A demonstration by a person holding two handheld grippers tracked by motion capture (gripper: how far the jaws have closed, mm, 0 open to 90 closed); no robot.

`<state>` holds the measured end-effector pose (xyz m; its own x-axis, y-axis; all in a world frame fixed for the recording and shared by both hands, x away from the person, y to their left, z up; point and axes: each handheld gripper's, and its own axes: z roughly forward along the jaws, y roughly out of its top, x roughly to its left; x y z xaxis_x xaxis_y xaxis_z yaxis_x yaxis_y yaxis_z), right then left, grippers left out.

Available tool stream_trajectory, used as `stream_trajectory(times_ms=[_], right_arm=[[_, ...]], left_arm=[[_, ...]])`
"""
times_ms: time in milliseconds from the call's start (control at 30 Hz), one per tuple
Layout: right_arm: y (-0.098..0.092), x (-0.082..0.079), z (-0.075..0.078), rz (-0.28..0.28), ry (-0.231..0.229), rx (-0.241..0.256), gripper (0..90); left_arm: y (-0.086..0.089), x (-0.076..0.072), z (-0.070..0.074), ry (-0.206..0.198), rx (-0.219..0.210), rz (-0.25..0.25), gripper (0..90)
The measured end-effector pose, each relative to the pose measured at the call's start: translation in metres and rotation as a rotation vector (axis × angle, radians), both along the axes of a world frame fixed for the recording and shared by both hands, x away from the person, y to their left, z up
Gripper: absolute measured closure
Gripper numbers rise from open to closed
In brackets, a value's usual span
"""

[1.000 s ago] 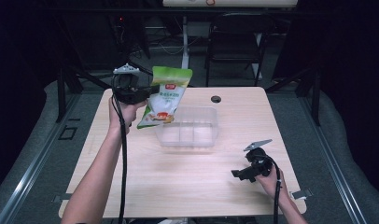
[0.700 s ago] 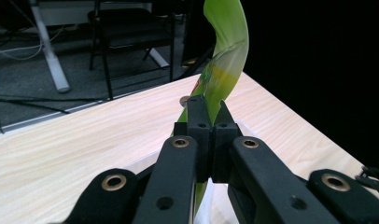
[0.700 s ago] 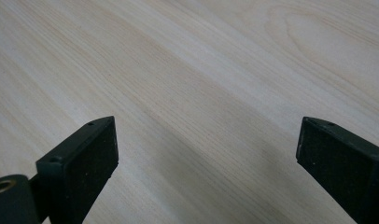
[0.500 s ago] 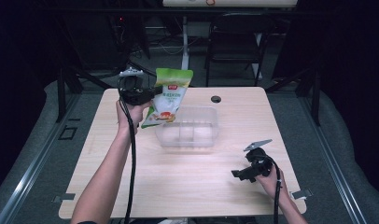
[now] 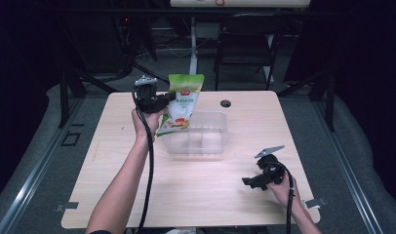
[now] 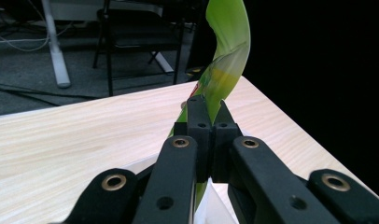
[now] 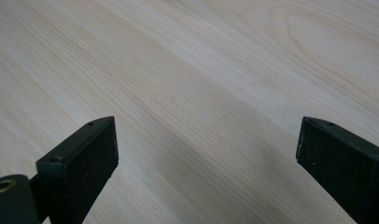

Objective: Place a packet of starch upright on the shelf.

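A green and white snack bag (image 5: 181, 103) hangs upright over the left end of a clear plastic bin (image 5: 206, 144) at the table's middle. My left gripper (image 5: 162, 101) is shut on the bag's left edge. In the left gripper view the two jaws pinch the green bag (image 6: 225, 70), which curls upward from my left gripper (image 6: 207, 112). My right gripper (image 5: 249, 182) rests low over the table near the front right, pointing left. In the right gripper view my right gripper (image 7: 206, 149) stands open, with bare wood between the wide-apart jaws.
The wooden table (image 5: 113, 156) has a small black round grommet (image 5: 226, 103) near its back edge. A dark chair (image 5: 245, 53) stands behind the table. Cables trail from both grippers along the forearms.
My left gripper has carried the bag to the right, so it now hangs over the bin's left end. The right gripper has stayed still.
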<state>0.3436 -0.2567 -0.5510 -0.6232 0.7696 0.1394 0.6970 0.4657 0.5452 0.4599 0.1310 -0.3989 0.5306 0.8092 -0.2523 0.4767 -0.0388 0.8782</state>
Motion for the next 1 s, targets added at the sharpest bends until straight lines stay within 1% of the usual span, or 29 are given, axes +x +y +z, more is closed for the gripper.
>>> stream_trajectory(times_ms=[133, 200, 367, 433, 500, 600, 633, 800, 833, 867, 900, 933, 1000], right_arm=[[0.000, 0.000, 0.000, 0.003, 0.000, -0.008, 5.2], [0.001, 0.000, 0.000, 0.001, 0.000, -0.001, 5.2], [0.001, 0.000, 0.000, 0.001, -0.001, 0.001, 5.2], [0.001, 0.000, 0.000, 0.004, -0.002, -0.004, 5.1], [0.001, 0.000, 0.000, 0.003, -0.002, -0.004, 5.2], [0.001, 0.000, 0.000, 0.004, -0.002, -0.004, 5.1], [0.001, 0.000, 0.000, 0.004, -0.002, -0.003, 5.2], [0.001, 0.000, 0.000, 0.007, -0.001, -0.006, 5.2], [0.001, 0.000, 0.000, 0.009, -0.001, -0.008, 5.2], [0.001, 0.000, 0.000, 0.010, 0.002, 0.001, 5.2], [0.001, 0.000, -0.001, 0.011, 0.001, 0.002, 5.2], [0.001, 0.000, -0.001, 0.007, -0.002, 0.003, 5.2], [0.001, 0.000, -0.001, 0.011, 0.001, 0.003, 5.2]], left_arm=[[0.000, 0.001, -0.004, -0.006, -0.005, 0.026, 90.0], [0.000, 0.001, -0.006, -0.011, -0.019, 0.041, 90.0], [-0.001, 0.003, -0.013, 0.001, -0.041, 0.057, 90.0], [-0.002, 0.004, -0.016, 0.005, -0.059, 0.063, 90.0], [-0.004, 0.005, -0.018, 0.012, -0.058, 0.064, 90.0], [-0.005, 0.007, -0.023, 0.025, -0.089, 0.063, 90.0], [-0.006, 0.008, -0.025, 0.034, -0.113, 0.060, 90.0], [-0.004, 0.012, -0.037, 0.087, -0.184, 0.058, 90.0], [-0.004, 0.012, -0.039, 0.087, -0.179, 0.068, 90.0], [-0.004, 0.011, -0.040, 0.090, -0.179, 0.075, 90.0], [-0.003, 0.012, -0.041, 0.093, -0.178, 0.068, 89.9], [-0.003, 0.012, -0.042, 0.091, -0.178, 0.076, 89.7], [-0.002, 0.012, -0.044, 0.098, -0.169, 0.072, 89.5]])
